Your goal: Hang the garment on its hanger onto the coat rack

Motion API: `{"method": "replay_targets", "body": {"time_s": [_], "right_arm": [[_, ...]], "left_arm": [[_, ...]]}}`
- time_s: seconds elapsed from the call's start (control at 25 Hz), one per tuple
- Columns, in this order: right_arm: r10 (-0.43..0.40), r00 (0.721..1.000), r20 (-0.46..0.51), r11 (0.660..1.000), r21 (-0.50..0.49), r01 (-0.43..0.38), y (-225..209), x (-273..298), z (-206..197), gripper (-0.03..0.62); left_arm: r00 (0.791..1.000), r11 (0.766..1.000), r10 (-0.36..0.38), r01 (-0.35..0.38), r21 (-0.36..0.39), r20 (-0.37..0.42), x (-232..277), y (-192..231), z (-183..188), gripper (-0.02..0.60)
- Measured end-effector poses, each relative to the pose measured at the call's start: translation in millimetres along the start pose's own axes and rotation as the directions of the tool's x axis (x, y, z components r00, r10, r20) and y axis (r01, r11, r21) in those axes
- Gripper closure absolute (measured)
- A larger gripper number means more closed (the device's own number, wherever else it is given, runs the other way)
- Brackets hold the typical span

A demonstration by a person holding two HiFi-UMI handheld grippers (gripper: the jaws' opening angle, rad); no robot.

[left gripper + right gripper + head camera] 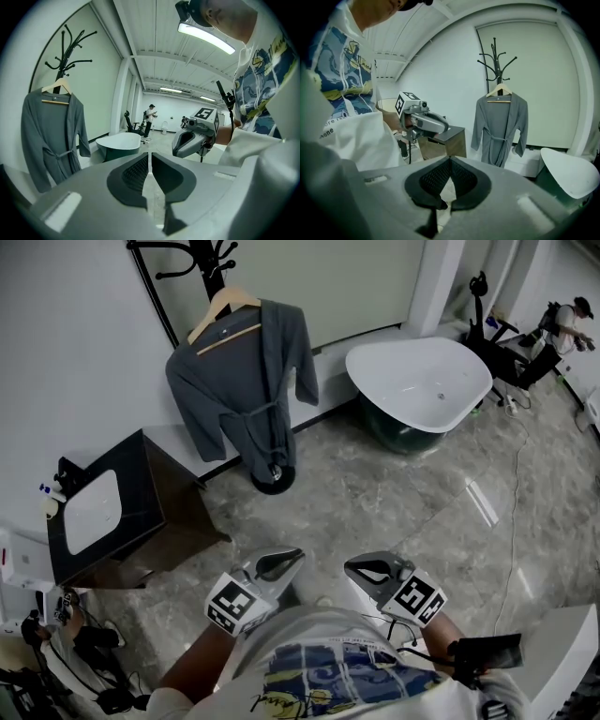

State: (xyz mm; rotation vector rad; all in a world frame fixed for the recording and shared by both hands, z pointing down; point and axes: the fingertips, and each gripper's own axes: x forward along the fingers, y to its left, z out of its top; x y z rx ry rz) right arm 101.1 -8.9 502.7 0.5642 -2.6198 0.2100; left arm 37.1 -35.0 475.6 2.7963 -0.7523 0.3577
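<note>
A grey robe (248,381) hangs on a wooden hanger (222,307) from the black coat rack (202,259) by the far wall, with its belt tied. The left gripper view shows the same robe (54,136) at the left, and the right gripper view shows the robe (500,126) under the rack (497,58). Both grippers are held close to the person's body, well away from the robe. My left gripper (149,157) holds nothing and its pads stand a narrow slit apart. My right gripper (450,161) is shut and empty.
A white bathtub (422,381) stands to the right of the rack. A dark vanity with a white basin (103,512) sits at the left wall. A chair and cables (502,338) crowd the far right, where a person (567,324) stands. Marble floor lies between me and the rack.
</note>
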Motion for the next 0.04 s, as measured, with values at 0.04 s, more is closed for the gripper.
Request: {"method": "replay_targets", "body": {"time_s": [0.04], "right_arm": [[0.002,1.000,0.000,1.000,-0.002,-0.002,-2.8,3.7,2.9,0.592]], "left_arm": [[1.000,1.000,0.012,-0.012,0.000,0.003,-2.4,9.1,2.3,0.551]]}}
